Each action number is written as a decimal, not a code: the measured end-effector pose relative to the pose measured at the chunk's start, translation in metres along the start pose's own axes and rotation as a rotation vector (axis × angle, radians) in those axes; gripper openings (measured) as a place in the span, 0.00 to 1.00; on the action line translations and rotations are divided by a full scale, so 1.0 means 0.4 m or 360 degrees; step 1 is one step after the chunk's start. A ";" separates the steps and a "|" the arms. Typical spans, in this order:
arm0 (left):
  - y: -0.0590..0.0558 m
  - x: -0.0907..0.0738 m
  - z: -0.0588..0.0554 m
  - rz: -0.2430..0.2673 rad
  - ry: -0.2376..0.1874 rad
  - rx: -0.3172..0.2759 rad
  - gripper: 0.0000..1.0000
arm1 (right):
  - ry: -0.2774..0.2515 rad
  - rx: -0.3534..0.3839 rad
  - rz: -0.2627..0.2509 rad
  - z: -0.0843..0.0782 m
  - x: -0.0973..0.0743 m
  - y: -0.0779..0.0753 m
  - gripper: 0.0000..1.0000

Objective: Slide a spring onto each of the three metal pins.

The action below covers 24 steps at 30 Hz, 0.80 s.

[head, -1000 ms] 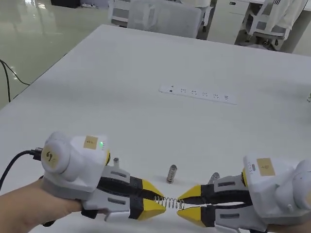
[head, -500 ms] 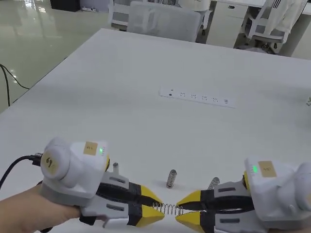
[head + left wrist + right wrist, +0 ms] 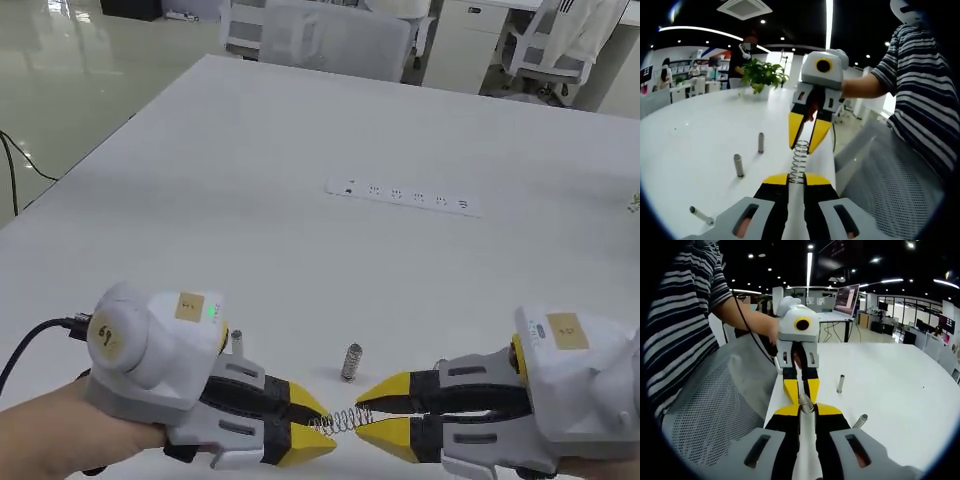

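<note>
**Spring gripped at both ends above the bench's near edge**

Closest to the person, the left gripper (image 3: pixel 325 428) and the right gripper (image 3: pixel 362 415) met nose to nose over the near edge of the white bench (image 3: pixel 300 150). Between them a spring (image 3: pixel 343 420) lay level in the air, clear of the bench. The left gripper's yellow fingers (image 3: pixel 290 405) were clenched on one end of it. The right gripper's fingers (image 3: pixel 400 390) pinched the other end. In the left gripper view the spring ran straight from that gripper's own tips to the tips of the right gripper.

Just beyond stood the pins. A bare pin (image 3: pixel 237 343) rose upright behind the left gripper. A middle pin (image 3: pixel 351 362), already wearing a coil, stood just past the held spring. A third pin (image 3: pixel 860 421) leaned at a tilt beside the right gripper.

Farther out, a white power strip (image 3: pixel 405 197) lay flat mid-bench, well apart from the pins. Office chairs (image 3: pixel 335 38) stood past the far edge.
</note>
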<state>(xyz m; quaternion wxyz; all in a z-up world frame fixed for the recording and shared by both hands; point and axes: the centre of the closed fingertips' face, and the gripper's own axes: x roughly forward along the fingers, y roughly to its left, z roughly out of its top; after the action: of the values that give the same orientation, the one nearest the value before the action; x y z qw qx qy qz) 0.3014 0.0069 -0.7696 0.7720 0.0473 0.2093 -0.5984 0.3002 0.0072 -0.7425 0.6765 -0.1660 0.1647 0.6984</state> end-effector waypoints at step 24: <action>-0.001 0.016 0.005 -0.0005 0.0010 0.0010 0.03 | -0.0048 -0.0230 0.0013 0.078 0.050 0.018 0.08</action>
<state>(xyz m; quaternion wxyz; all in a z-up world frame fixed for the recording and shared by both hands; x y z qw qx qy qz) 0.3029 0.0002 -0.7700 0.7702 0.0512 0.2099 -0.6000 0.2922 0.0388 -0.7239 0.6622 -0.2032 0.1043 0.7137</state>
